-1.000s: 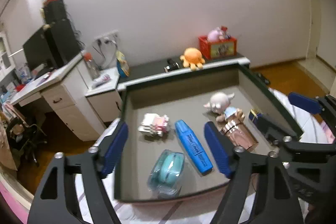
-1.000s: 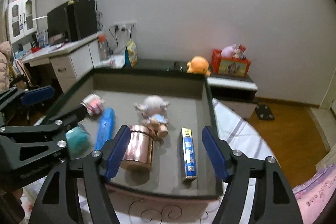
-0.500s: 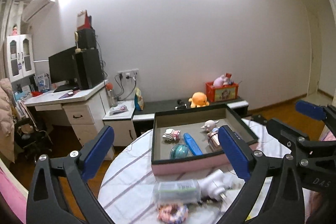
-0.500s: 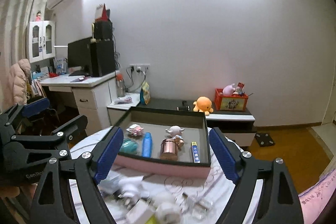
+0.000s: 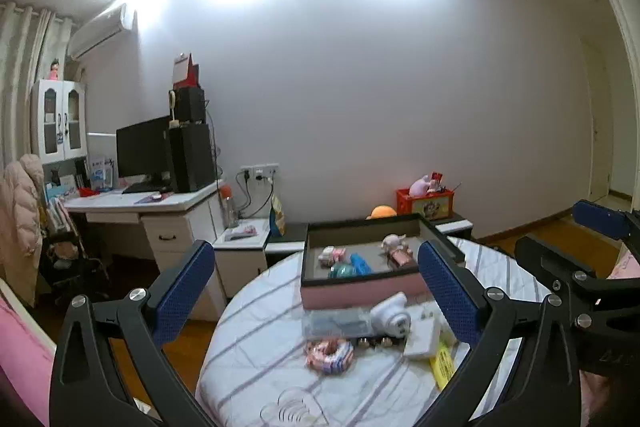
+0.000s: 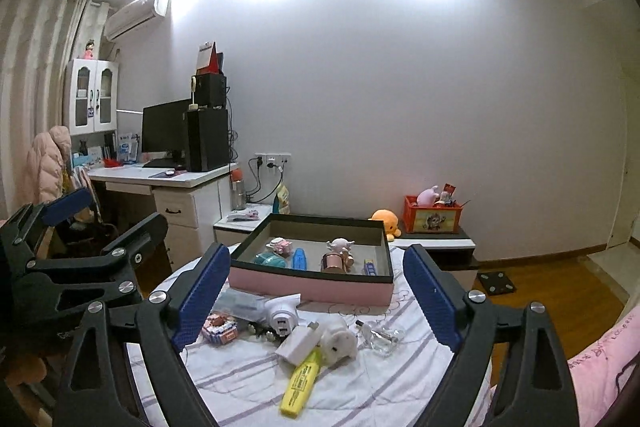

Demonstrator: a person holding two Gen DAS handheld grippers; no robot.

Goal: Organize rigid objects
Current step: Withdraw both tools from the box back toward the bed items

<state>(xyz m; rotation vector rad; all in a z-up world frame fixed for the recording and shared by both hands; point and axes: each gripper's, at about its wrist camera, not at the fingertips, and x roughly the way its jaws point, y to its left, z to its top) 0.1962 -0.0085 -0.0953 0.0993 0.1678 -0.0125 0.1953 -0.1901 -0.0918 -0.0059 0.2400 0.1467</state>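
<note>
Both grippers, left [image 5: 316, 291] and right [image 6: 316, 291], hung spread wide and empty above the round table [image 6: 360, 395]. No lettering was legible on the yellow highlighter [image 6: 301, 383], which lay near the white charger [image 6: 298, 341] and plush toy [image 6: 339, 341], pointing diagonally toward the pink tray [image 6: 308, 285] beyond.

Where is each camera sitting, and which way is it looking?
Left wrist view: it sits on the left gripper, above the near edge of the round table, facing the far wall; its own two blue-padded fingers show, open and empty, and the right gripper pokes in at the right edge.
Right wrist view: it sits on the right gripper, facing the same way; its open fingers show, with the left gripper at the left edge.
Both views share the pink tray, the yellow highlighter and the desk.
</note>
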